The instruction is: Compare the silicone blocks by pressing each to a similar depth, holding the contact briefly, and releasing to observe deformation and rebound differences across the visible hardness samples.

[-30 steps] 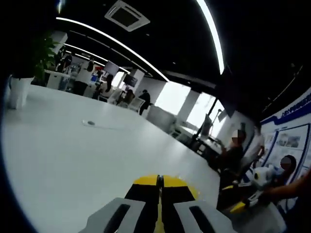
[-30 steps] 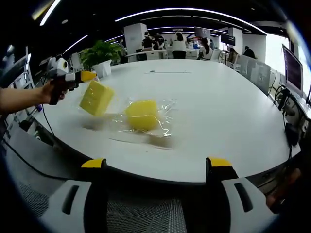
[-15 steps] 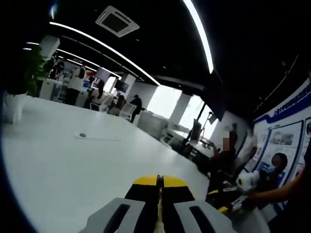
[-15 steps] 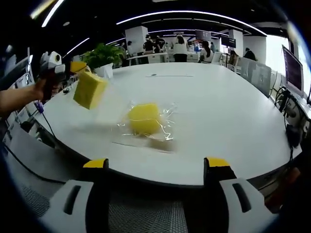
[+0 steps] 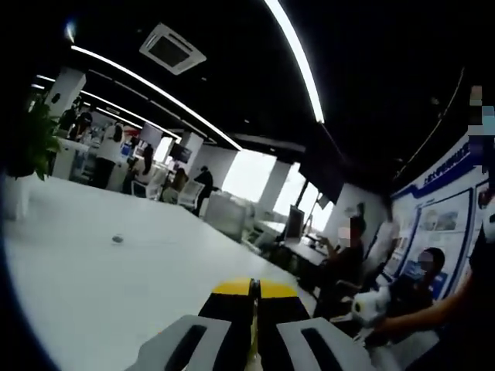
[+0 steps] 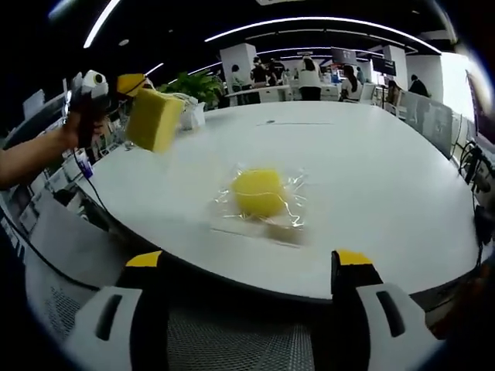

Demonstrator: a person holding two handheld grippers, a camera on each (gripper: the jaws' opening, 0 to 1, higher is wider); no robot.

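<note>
Change since 1.0 s ago: in the right gripper view the left tool (image 6: 133,83) has carried its yellow block (image 6: 154,119) higher and toward the far side, from low over the tabletop (image 6: 371,178) to up against the plant (image 6: 197,86) in the background. The second block (image 6: 258,192) appears further right and the near table edge differs, but the whole picture has shifted, so this is camera motion. In the left gripper view the horizon has dropped and less tabletop (image 5: 93,286) shows: the camera has tilted up.

Left tool (image 5: 253,287): jaws together, yellow tips touching along a thin seam, and seen from the other side they are clamped on the block, which hangs in the air well clear of the tabletop, tilted.

Right tool (image 6: 248,267): jaws wide apart, nothing between them, held off the near table edge.

Writing: blue-bordered wall posters (image 5: 445,224) at right carry text, too blurred to read.

Materials and shapes: held block is a matte yellow cuboid with flat faces and squared edges. Second block is yellow with softer, rounded outline, lying near the tabletop's middle inside a crinkled, glossy clear plastic bag (image 6: 288,224) that spreads flat around it. Tabletop is smooth white, rounded in outline.
</note>
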